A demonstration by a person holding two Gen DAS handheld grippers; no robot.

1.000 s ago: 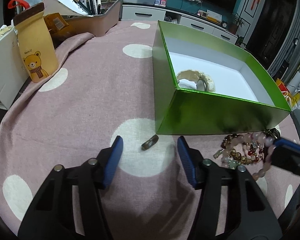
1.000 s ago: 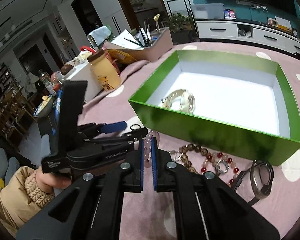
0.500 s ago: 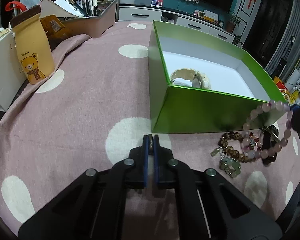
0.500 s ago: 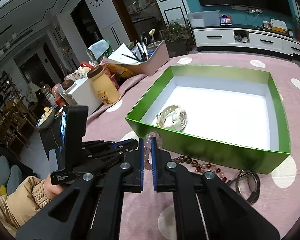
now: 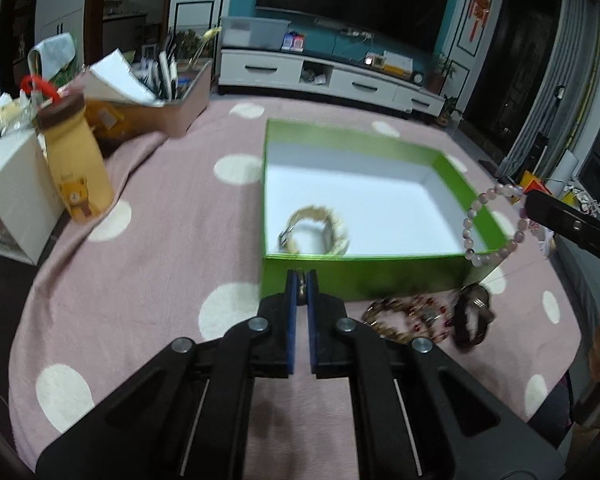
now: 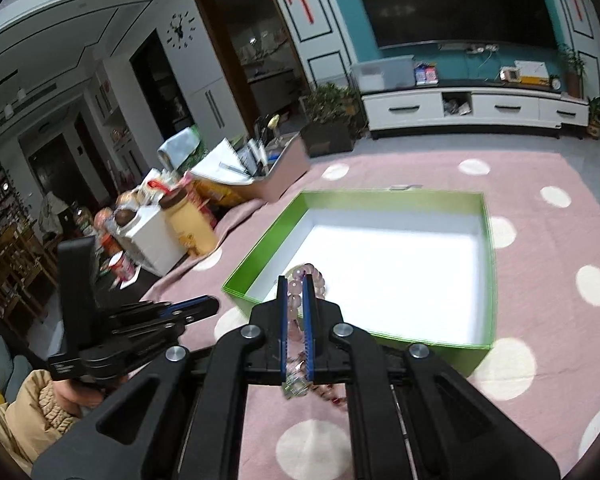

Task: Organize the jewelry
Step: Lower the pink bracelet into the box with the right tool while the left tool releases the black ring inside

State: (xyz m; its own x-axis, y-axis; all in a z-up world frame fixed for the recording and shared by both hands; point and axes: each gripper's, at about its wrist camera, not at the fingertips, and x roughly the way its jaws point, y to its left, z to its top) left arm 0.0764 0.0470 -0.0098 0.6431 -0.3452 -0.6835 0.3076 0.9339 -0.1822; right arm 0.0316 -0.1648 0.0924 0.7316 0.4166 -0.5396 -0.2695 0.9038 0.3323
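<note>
An open green box point(image 5: 364, 268) with a white floor stands on the pink dotted cloth and holds a cream bracelet point(image 5: 318, 228). My left gripper point(image 5: 301, 280) is shut on a small dark ring point(image 5: 301, 289), raised just in front of the box's near wall. My right gripper point(image 6: 296, 284) is shut on a pink bead bracelet point(image 6: 310, 274), held above the box's point(image 6: 260, 276) near left corner; that bracelet also hangs at the right of the left wrist view point(image 5: 476, 240). Brown and red bead bracelets point(image 5: 404, 316) and a dark watch point(image 5: 472, 312) lie on the cloth in front of the box.
A yellow bear bottle point(image 5: 76, 160), a white box point(image 5: 16, 196) and a tray of papers and pens point(image 5: 160, 100) stand at the left and back left. The left gripper point(image 6: 140, 320) shows at the left of the right wrist view.
The left gripper closed on the ring and lifted it up toward the box. The right gripper lifted the pink bracelet off the cloth and moved it over the box's corner.
</note>
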